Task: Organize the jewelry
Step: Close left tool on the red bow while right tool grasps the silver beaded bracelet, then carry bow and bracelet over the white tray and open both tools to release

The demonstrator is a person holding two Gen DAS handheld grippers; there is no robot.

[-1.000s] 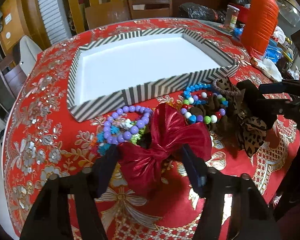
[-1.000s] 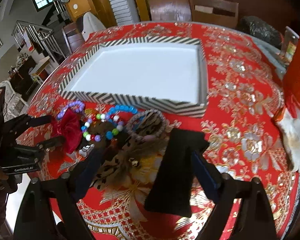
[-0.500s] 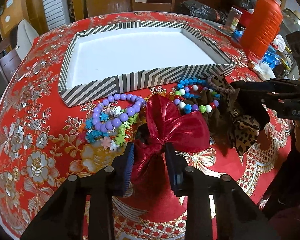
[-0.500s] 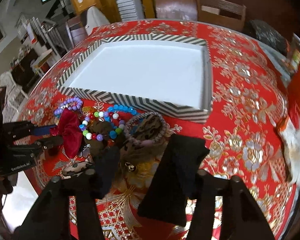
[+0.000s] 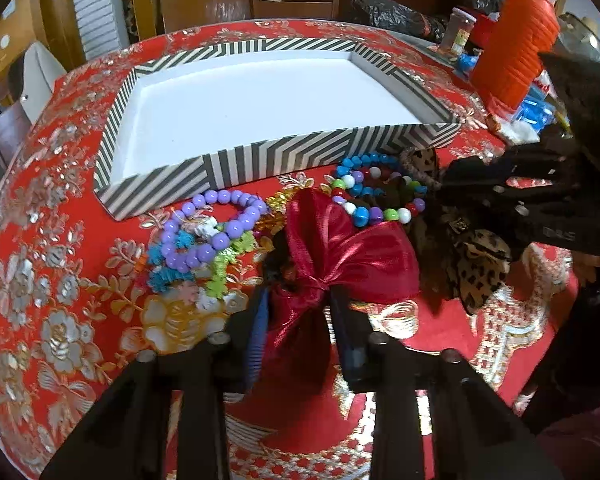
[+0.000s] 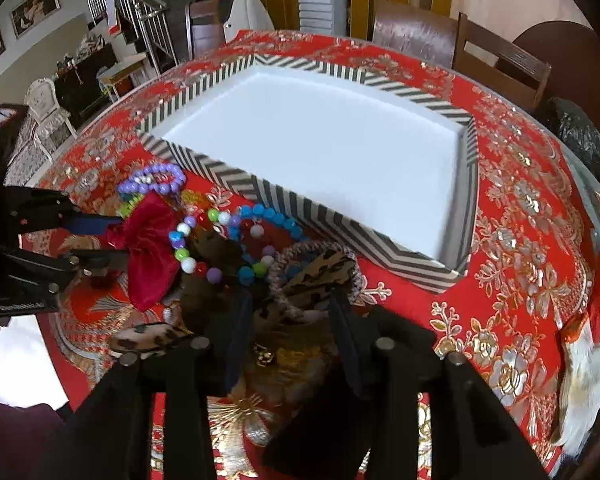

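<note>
Left gripper (image 5: 298, 304), clamped on the red bow (image 5: 340, 248) (near edge of the pile), may drag tangled bead bracelets (image 5: 374, 196) when lifted.

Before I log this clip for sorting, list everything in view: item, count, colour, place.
tray: 1, black-and-white striped rim, white inside, mid-table, nothing in it
red bow: 1, shiny red, before the tray
purple bracelet: 1, purple beads, left of the bow
multicolour bracelet: 1, blue, white, red and green beads, against the tray wall
leopard bow: 1, brown spotted, right of the red bow
orange bottle: 1, far right
tablecloth: 1, red and gold
left gripper: shut on red bow
right gripper: around the leopard bow; grip unclear
</note>
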